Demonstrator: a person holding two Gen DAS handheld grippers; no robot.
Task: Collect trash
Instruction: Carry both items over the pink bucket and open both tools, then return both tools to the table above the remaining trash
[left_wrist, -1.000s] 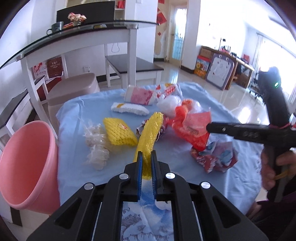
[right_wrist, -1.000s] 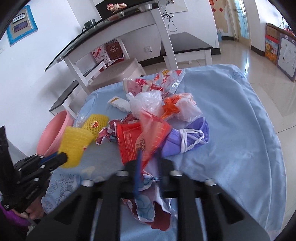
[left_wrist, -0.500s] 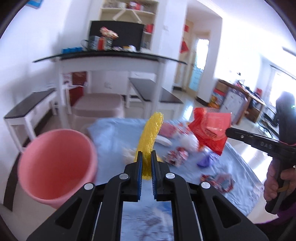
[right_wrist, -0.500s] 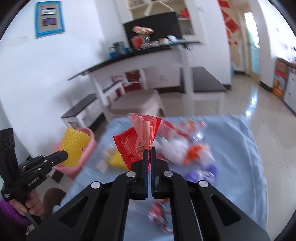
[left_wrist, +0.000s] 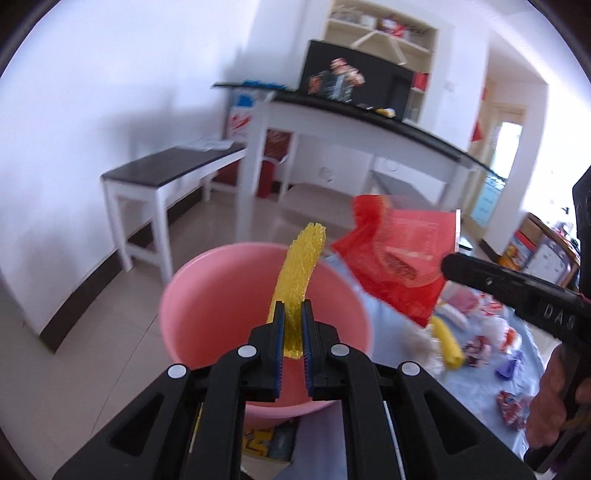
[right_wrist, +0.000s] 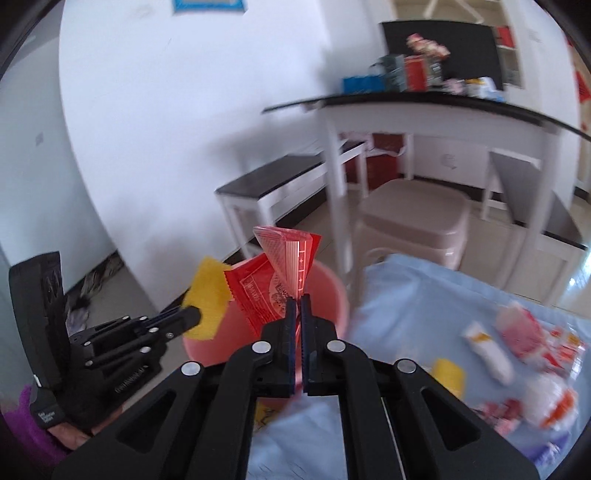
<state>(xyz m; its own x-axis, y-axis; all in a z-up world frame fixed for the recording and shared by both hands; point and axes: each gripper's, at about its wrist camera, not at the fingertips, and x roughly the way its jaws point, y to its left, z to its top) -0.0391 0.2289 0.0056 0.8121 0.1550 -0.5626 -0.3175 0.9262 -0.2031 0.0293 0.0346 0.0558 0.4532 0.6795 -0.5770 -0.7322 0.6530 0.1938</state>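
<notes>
My left gripper (left_wrist: 292, 308) is shut on a yellow foam net sleeve (left_wrist: 299, 269), held over the mouth of the pink bucket (left_wrist: 207, 295). My right gripper (right_wrist: 295, 300) is shut on a red plastic wrapper (right_wrist: 273, 291), also hanging over the pink bucket (right_wrist: 328, 291). In the left wrist view the red wrapper (left_wrist: 402, 262) hangs from the right gripper (left_wrist: 448, 264) just right of the bucket's rim. In the right wrist view the left gripper (right_wrist: 194, 315) shows at the left with the yellow sleeve (right_wrist: 208, 295).
The blue-covered table (right_wrist: 417, 295) at the right carries several wrappers, a second yellow net sleeve (left_wrist: 448, 343) and a white tube (right_wrist: 487, 350). Behind stand a white desk (left_wrist: 369, 122), a dark-topped bench (left_wrist: 173, 173) and a beige stool (right_wrist: 413, 206).
Both grippers lifted their trash off the table and swung left, from above the blue cloth to above the pink bucket. The views rolled as they moved.
</notes>
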